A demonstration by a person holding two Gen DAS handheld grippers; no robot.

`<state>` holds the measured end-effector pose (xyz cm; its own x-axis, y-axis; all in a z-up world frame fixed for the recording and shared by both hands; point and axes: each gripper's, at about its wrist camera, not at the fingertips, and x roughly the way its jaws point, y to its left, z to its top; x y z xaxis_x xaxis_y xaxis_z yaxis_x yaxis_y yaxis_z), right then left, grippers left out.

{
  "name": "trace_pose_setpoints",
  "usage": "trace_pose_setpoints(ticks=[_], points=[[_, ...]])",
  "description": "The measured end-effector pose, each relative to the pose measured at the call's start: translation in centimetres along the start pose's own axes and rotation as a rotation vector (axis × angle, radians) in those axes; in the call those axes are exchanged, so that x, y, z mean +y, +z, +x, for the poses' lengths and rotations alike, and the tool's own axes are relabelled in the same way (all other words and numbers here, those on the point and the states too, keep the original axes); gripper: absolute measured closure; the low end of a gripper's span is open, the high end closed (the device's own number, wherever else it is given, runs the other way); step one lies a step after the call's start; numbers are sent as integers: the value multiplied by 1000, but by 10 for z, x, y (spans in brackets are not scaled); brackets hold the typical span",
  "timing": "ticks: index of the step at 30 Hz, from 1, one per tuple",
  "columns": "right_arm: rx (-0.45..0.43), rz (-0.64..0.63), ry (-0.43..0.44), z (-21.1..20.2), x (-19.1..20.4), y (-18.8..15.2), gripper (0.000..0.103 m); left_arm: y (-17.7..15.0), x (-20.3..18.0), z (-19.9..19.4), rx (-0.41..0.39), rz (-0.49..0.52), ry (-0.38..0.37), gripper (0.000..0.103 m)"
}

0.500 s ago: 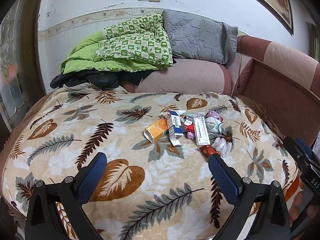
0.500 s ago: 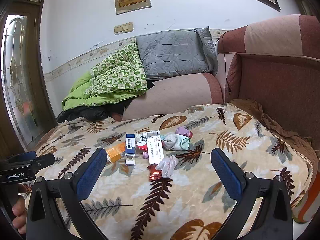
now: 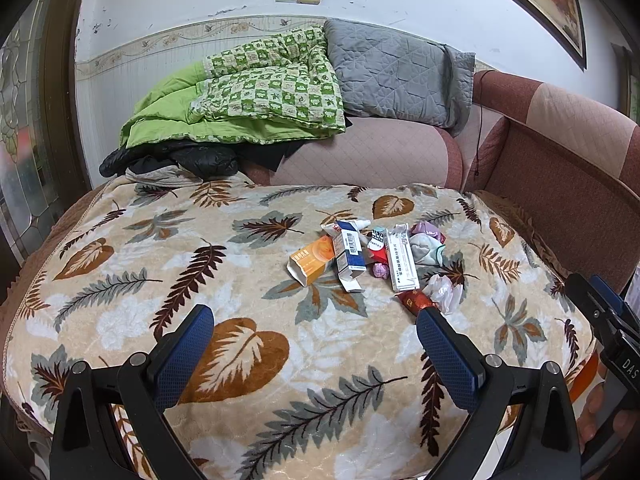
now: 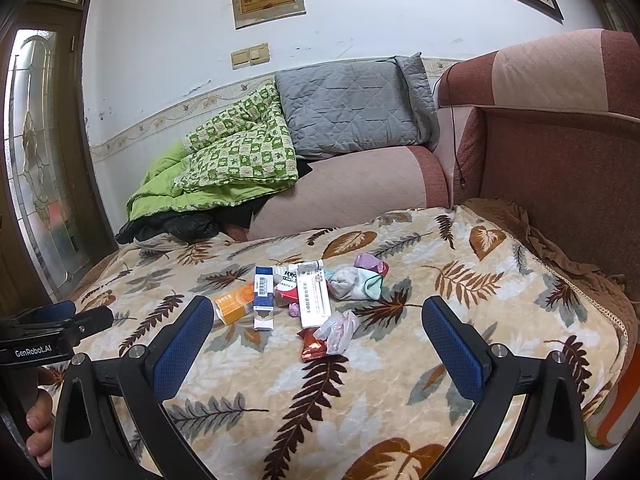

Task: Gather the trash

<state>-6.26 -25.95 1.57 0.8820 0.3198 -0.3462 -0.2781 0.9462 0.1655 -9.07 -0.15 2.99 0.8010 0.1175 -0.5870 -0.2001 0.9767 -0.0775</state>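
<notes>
A heap of trash lies on the leaf-patterned blanket (image 3: 240,360) (image 4: 400,380): an orange box (image 3: 314,260) (image 4: 236,304), a blue-and-white box (image 3: 349,252) (image 4: 264,294), a long white box (image 3: 402,260) (image 4: 314,296), a red foil wrapper (image 3: 414,300) (image 4: 312,346), crumpled clear plastic (image 3: 442,292) (image 4: 338,330) and a whitish wad (image 3: 426,246) (image 4: 354,282). My left gripper (image 3: 314,326) hangs open in front of the heap with nothing between its fingers. My right gripper (image 4: 318,316) stands open too, the heap seen between its fingertips but farther off.
Behind the blanket, a pink sofa backrest (image 3: 360,156) bears a green quilt (image 3: 264,92), a grey cushion (image 3: 396,72) and dark clothes (image 3: 192,160). A brown armrest (image 4: 560,168) rises at right. A glass door (image 4: 40,160) stands at left. A hand (image 4: 38,428) holds the other gripper.
</notes>
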Motion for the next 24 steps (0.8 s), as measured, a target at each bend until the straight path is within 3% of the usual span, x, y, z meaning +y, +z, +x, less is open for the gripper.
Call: trace_pose_setpoints(ticks=[24], points=[[-13,-6,2,1,0,0,0,-1,0,0,-1,-1,-1,1]])
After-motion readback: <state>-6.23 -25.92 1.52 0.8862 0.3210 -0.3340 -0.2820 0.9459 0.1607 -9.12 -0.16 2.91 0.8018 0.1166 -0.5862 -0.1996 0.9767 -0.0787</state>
